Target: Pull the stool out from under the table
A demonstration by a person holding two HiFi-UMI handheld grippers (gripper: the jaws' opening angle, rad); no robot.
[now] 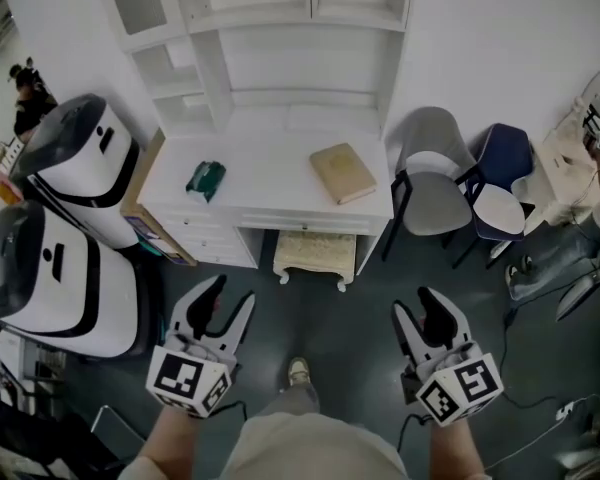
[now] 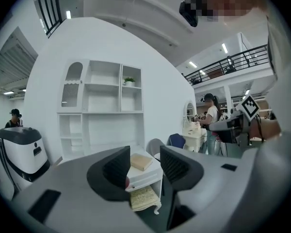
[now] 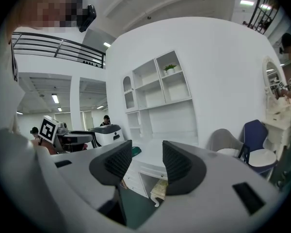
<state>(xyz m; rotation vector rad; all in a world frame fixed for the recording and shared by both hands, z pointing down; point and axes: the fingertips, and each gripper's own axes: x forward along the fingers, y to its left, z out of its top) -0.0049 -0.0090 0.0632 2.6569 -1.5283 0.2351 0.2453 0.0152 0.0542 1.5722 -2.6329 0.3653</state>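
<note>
From the head view, the stool [image 1: 315,255] sits tucked under the bench [image 1: 270,173]. The left tongs [image 1: 232,293] and right tongs [image 1: 413,304] hang in front of the bench, well apart from the stool.

In the left gripper view, the left tongs [image 2: 145,166] are partly spread and grip nothing. The stool [image 2: 144,198] shows beyond them, under the bench.

In the right gripper view, the right tongs [image 3: 148,161] are likewise partly spread and empty.

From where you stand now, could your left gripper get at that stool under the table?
Probably, after a step closer. The left gripper is open and empty, only bare floor lies between it and the stool, whose front pokes out from under the table.
</note>
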